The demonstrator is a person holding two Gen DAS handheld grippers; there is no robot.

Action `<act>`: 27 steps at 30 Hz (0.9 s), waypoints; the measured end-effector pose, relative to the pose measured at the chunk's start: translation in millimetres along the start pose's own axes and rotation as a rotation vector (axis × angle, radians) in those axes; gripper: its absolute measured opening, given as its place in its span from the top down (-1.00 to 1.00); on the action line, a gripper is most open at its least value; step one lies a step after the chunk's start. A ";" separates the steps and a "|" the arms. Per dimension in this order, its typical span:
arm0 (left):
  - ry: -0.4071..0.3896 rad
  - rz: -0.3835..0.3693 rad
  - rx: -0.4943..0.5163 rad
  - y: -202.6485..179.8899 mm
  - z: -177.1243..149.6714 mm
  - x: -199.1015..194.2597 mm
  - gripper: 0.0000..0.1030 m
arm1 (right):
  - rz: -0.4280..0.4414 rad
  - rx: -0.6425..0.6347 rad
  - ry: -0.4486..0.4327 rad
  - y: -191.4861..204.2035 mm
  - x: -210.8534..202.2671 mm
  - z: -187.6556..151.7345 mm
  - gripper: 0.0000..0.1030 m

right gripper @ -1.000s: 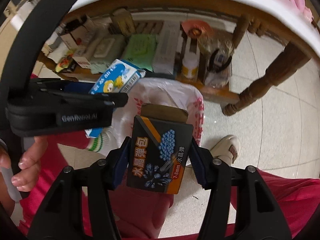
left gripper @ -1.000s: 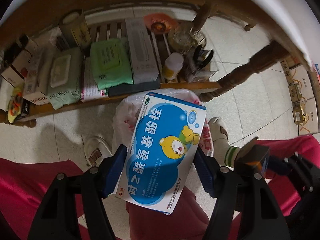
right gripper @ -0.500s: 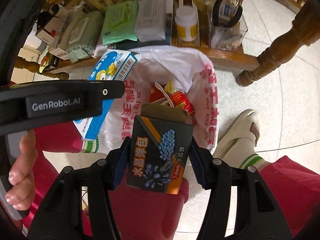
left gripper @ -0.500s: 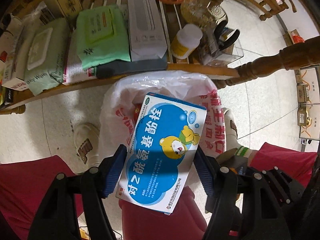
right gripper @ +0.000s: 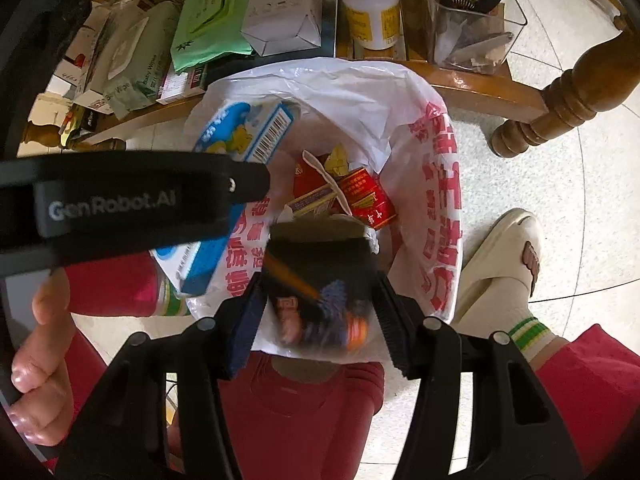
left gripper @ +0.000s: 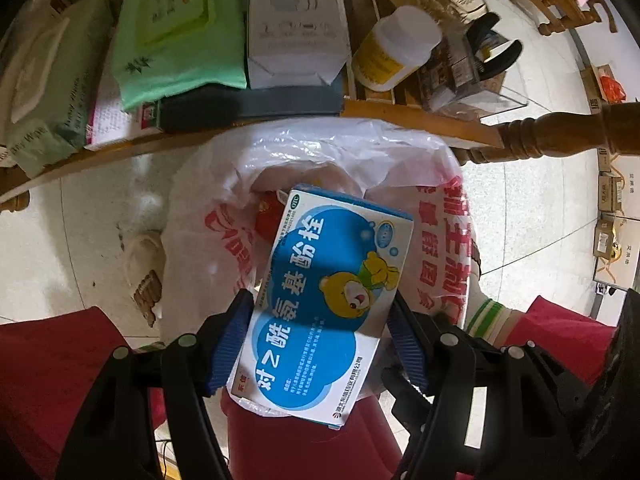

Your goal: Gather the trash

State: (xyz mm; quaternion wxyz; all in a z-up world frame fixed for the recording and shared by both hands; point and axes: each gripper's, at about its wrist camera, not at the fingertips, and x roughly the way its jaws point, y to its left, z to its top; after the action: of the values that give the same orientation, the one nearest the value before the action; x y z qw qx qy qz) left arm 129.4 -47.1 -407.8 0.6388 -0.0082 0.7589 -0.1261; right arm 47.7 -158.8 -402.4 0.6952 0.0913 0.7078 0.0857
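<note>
At lower centre of the left wrist view, the left gripper (left gripper: 320,344) clamps a blue and white box (left gripper: 320,296) printed with a cartoon bear. Both blue pads press the long sides of the box. The box tilts with its far end toward the upper centre of the frame, over the open mouth of a white plastic bag (left gripper: 400,152) with red lettering. A red packet (left gripper: 268,216) shows inside the bag, just left of the far end of the box.

At lower centre of the right wrist view, the right gripper (right gripper: 320,320) has a black box (right gripper: 320,280) with orange trim between its pads. The box is motion-blurred, and a gap shows at each pad, so contact cannot be confirmed. The black box sits over the near rim of the same bag (right gripper: 360,92). Red packets (right gripper: 360,200) lie inside the bag, beyond the black box. The other gripper (right gripper: 120,204) crosses the left side of this frame with the blue and white box (right gripper: 248,132) over the left rim of the bag.

Across the top of both frames, a wooden shelf (left gripper: 420,120) carries a green pack of wipes (left gripper: 176,28), a white carton (left gripper: 292,20) and a yellow bottle with a white cap (left gripper: 396,48). A clear holder (right gripper: 472,20) stands on the shelf at upper right of the right wrist view. The bag stands on a tiled floor (right gripper: 560,220) between red trouser legs (right gripper: 312,420).
</note>
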 end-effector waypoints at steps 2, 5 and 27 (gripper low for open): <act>0.011 0.006 -0.007 2.5 2.5 5.1 -0.28 | -0.005 0.001 -0.001 0.4 2.3 2.7 0.06; 0.036 -0.002 -0.036 8.2 6.0 11.5 -0.28 | -0.016 -0.005 0.013 0.4 7.7 5.8 0.06; 0.026 0.040 -0.094 22.0 -10.1 -4.1 -0.70 | -0.018 0.020 -0.008 0.4 -6.9 0.4 -0.15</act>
State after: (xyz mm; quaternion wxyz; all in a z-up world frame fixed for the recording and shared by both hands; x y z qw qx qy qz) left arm 123.7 -23.3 -406.8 0.6302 -0.0216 0.7723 -0.0777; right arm 48.2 -160.2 -395.6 0.6980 0.0923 0.7065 0.0719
